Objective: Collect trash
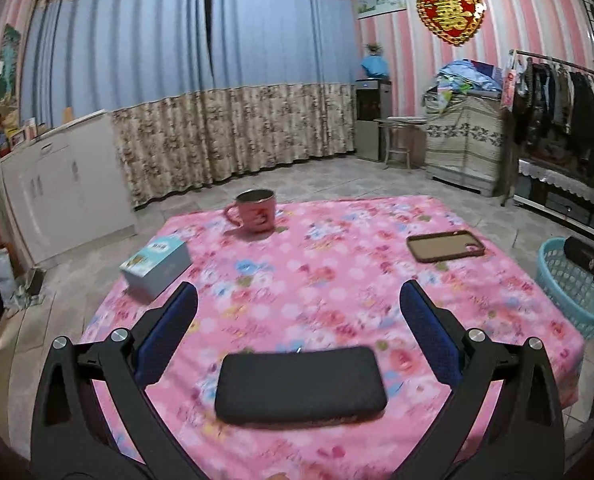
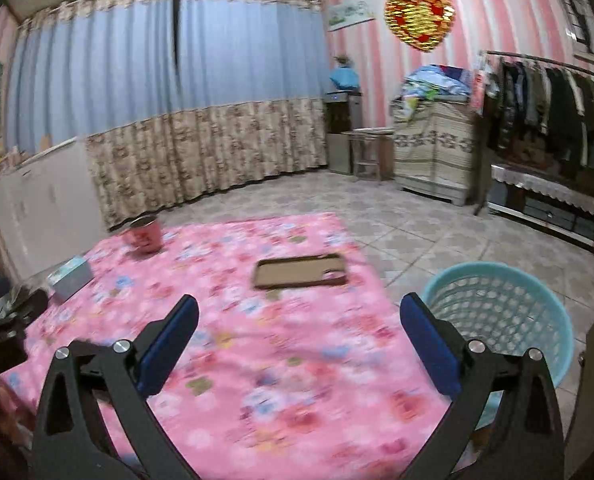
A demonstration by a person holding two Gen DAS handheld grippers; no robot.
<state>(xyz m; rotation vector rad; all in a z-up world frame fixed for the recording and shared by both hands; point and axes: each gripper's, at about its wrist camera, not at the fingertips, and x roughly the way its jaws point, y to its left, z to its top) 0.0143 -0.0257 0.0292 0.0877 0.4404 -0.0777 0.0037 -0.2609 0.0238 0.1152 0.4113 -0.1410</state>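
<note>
My left gripper is open over the near part of the pink flowered table. A flat black pouch lies on the cloth between its blue pads, with a gap on each side. My right gripper is open with nothing between its fingers, over the table's right part. A teal mesh basket stands on the floor just right of the table; its right finger covers part of the rim. The basket also shows at the right edge of the left wrist view, with the right gripper's black body above it.
On the table are a pink mug at the far side, a blue-and-white box at the left edge and a brown phone case at the right. White cabinets, curtains and a clothes rack line the room.
</note>
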